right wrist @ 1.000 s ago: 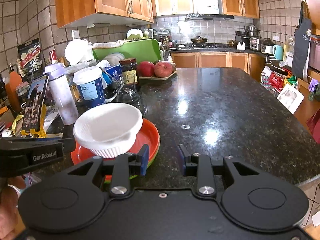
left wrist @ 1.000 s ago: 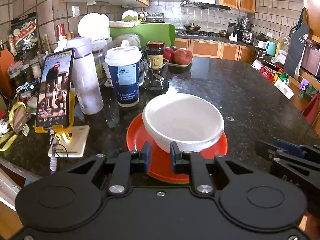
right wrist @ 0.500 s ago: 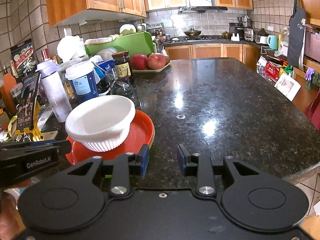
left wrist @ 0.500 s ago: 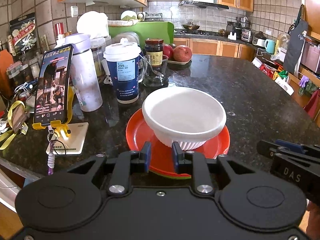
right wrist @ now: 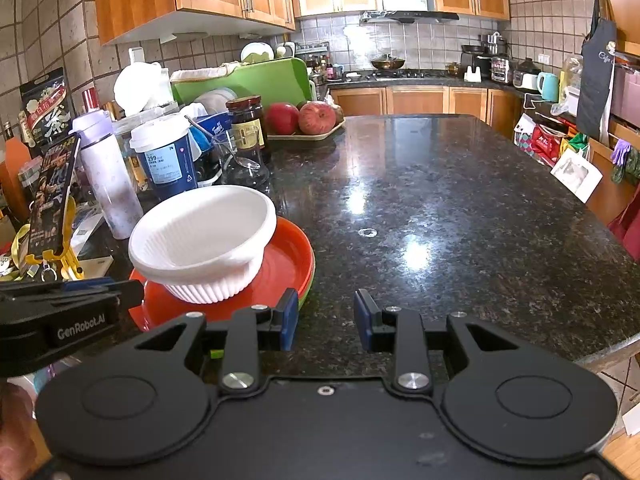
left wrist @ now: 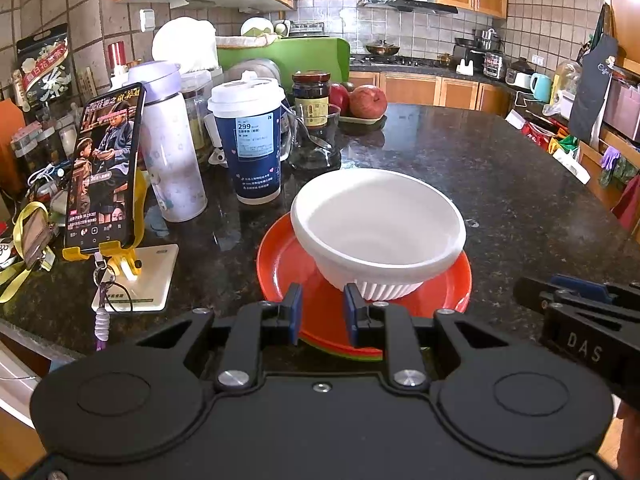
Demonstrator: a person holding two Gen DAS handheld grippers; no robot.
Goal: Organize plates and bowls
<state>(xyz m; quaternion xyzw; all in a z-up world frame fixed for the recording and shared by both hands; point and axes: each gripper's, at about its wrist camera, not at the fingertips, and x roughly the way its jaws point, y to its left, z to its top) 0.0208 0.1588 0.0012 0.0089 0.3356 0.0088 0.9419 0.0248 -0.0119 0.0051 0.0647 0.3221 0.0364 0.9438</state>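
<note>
On the dark counter [right wrist: 440, 208] my white bowl [left wrist: 376, 232] sits stacked on the plates [left wrist: 288, 264], so I think little is left, and my left gripper [left wrist: 320, 314] and right gripper [right wrist: 325, 320] both stand apart, holding nothing

A white bowl [left wrist: 378, 232] sits on the orange plate [left wrist: 288, 268] (left gripper [left wrist: 320, 314] parted, empty).

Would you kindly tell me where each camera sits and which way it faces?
Left wrist: sits behind the left gripper, facing the white bowl on the red plate; right gripper at right edge.
Right wrist: behind the right gripper, facing down the granite countertop; left gripper at left edge.
Shared: bowl, plate, blue paper cup.
</note>
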